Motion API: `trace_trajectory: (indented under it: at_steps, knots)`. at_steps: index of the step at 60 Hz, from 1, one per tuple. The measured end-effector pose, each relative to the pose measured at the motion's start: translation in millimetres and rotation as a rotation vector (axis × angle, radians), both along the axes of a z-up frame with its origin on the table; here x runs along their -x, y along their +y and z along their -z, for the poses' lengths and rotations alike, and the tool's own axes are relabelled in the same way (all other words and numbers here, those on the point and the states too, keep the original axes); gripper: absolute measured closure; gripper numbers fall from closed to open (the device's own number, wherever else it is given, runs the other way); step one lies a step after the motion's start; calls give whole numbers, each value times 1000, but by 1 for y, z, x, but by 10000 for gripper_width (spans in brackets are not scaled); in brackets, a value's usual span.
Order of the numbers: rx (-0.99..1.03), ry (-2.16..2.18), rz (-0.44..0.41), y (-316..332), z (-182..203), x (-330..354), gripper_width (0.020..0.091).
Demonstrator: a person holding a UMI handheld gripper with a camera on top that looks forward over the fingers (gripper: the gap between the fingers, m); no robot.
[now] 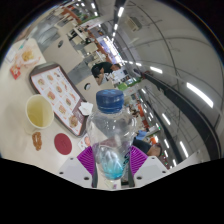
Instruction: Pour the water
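While fingers [109, 162] clamp water bottle [108, 135], bottle base hidden; yellow cup [38, 111] beyond.

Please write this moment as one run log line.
gripper: shut on water bottle | cap: on | bottle: lifted, upright | yellow cup: beside, on table

Bright indoor light comes from rows of ceiling strip lights [150, 70] running from twelve toward three o'clock, some blown out to white. The wide lens bends straight lines hard toward the rim. Distant parts look soft and small; the clear bottle [108, 135] at centre catches pale highlights.
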State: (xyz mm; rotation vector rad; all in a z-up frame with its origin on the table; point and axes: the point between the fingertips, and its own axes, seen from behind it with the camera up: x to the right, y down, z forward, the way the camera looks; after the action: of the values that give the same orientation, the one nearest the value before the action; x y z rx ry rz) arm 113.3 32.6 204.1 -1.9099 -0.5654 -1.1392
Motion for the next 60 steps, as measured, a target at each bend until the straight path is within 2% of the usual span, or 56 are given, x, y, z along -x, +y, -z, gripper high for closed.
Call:
trace_trajectory:
  at_steps: [7,16,26,45,56,60]
  knots:
    - [86,-332,-87,38,-3,4,697]
    - [167,-702,-245,66,8,32,698]
    - [223,-864,-318,76,21,48,697]
    - [182,-574,-277,66,11,38,695]
    - [134,-132,-204,59,22,19,691]
    - [112,68,-207,59,32,21,690]
